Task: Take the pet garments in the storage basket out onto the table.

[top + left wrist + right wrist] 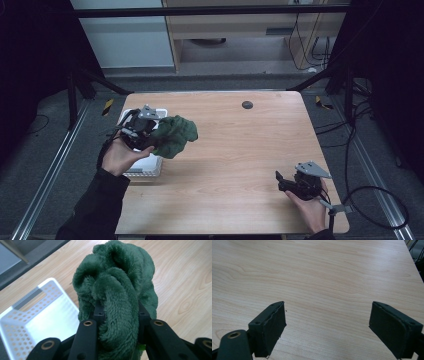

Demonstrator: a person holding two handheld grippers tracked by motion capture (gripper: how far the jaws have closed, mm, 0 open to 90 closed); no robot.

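A bunched dark green plush cloth [174, 135] hangs above the table's left side, just right of a white perforated basket [146, 169]. My left gripper [150, 136] is shut on the cloth; in the left gripper view the fleece [117, 290] bulges up between the two black jaws, with the basket [37, 315] below and to the left. My right gripper [281, 179] rests low near the table's front right corner, held in a hand. In the right gripper view its jaws stand wide apart over bare wood [324, 285] with nothing between them; the gripper [328, 327] is open.
The wooden table [240, 150] has a small dark round disc [247, 104] near its far edge. Black frame legs and cables run along the floor on both sides. A cable loops off the right gripper past the table's right edge.
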